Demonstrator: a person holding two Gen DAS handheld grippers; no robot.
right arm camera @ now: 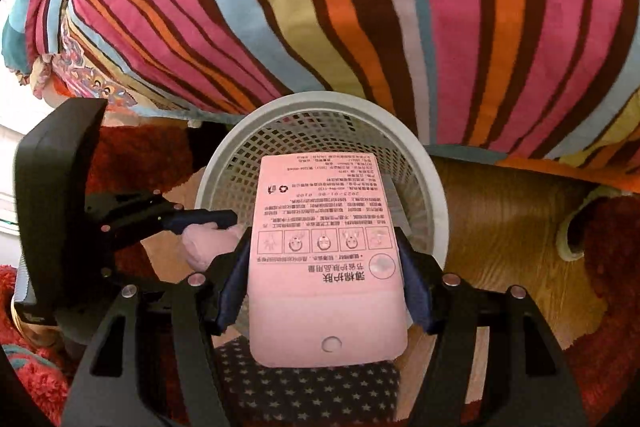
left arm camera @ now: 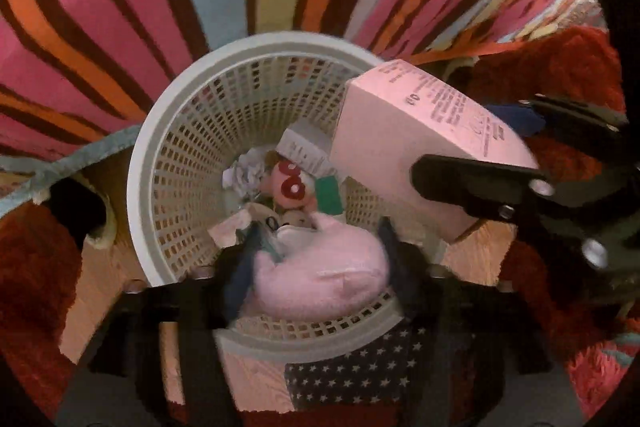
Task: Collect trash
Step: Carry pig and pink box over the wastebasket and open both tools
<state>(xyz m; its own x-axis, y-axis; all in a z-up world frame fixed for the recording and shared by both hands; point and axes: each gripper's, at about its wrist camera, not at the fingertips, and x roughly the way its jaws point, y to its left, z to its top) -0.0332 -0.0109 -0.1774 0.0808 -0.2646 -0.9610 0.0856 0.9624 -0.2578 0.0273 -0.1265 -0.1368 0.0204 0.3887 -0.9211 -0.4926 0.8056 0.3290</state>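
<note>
The pink box (right arm camera: 326,259) sat clamped between the right gripper (right arm camera: 326,283) fingers, long axis pointing ahead over the white basket (right arm camera: 434,187). The left gripper (left arm camera: 316,267), nearer the rim, was closed on a pink soft wad (left arm camera: 320,275). Only the left view showed trash lying in the basket bottom.

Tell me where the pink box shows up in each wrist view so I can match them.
Left wrist: the pink box comes in from the right, tilted over the basket's right rim, held by the right gripper.
Right wrist: it fills the lower centre, clamped between the gripper's own fingers, its far end over the basket.
Shared landmark: the white mesh basket.
</note>
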